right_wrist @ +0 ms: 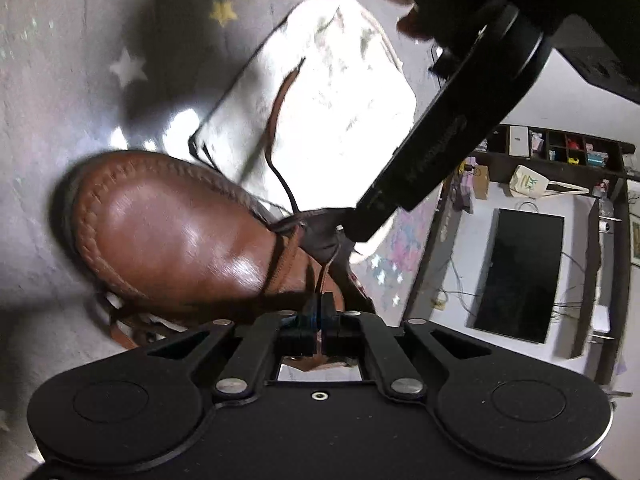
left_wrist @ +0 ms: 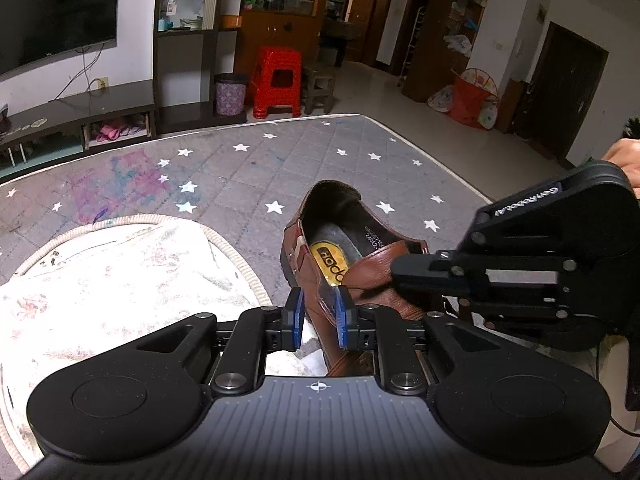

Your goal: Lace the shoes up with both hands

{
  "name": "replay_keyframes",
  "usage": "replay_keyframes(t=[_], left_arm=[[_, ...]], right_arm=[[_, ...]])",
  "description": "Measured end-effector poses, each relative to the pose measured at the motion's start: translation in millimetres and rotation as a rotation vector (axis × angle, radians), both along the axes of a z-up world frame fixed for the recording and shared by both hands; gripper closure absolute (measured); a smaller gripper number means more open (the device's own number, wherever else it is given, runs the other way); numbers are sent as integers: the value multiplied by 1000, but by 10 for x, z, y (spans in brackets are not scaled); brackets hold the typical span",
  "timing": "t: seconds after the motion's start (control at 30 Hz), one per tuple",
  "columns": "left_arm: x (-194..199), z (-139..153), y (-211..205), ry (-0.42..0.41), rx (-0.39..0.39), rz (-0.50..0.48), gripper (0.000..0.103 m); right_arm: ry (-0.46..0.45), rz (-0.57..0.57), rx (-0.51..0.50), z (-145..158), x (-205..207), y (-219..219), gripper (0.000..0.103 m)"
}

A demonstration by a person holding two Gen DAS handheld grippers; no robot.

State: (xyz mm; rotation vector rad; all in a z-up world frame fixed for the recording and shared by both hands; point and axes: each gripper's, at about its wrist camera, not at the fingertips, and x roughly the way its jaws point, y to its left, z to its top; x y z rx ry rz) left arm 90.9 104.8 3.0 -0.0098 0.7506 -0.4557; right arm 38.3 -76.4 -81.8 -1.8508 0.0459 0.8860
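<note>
The brown leather shoe (left_wrist: 352, 256) lies on the grey star-patterned mat (left_wrist: 248, 168), its heel end pointing away from the left gripper (left_wrist: 318, 318) and its open collar showing a yellow insole label. The left gripper's blue-padded fingers (left_wrist: 297, 316) stand spread, with the shoe's side wall rising between them; whether either pad touches the leather cannot be told. In the right wrist view the rounded toe of the shoe (right_wrist: 172, 236) sits ahead and to the left of the right gripper (right_wrist: 317, 312), whose fingers are pressed together on a thin brown lace (right_wrist: 325, 276) that runs from their tips up to the eyelet area. More lace crosses the vamp just ahead of those fingers, and a loose length (right_wrist: 276, 120) trails forward over the white cloth (right_wrist: 332, 100). The left gripper's dark body (right_wrist: 448, 136) reaches in from the upper right and meets the shoe at the tongue, covering part of the lacing. From the left wrist view, the right gripper (left_wrist: 520, 268) lies across the shoe's right side, hiding the front of it. The white cloth (left_wrist: 112, 288), soiled and rope-edged, spreads left of the left fingers. Beyond the mat stand a red plastic stool (left_wrist: 278, 80), a purple bin (left_wrist: 231, 94), a low TV bench (left_wrist: 76, 116) and a wall-mounted television (left_wrist: 56, 12).
</note>
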Motion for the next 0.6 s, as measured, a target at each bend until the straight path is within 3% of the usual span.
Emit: replay_keyframes(t=[0.6], left_arm=[[-62, -23, 21, 4, -28, 4, 81]], right_arm=[[23, 36, 7, 86, -138, -84, 101]])
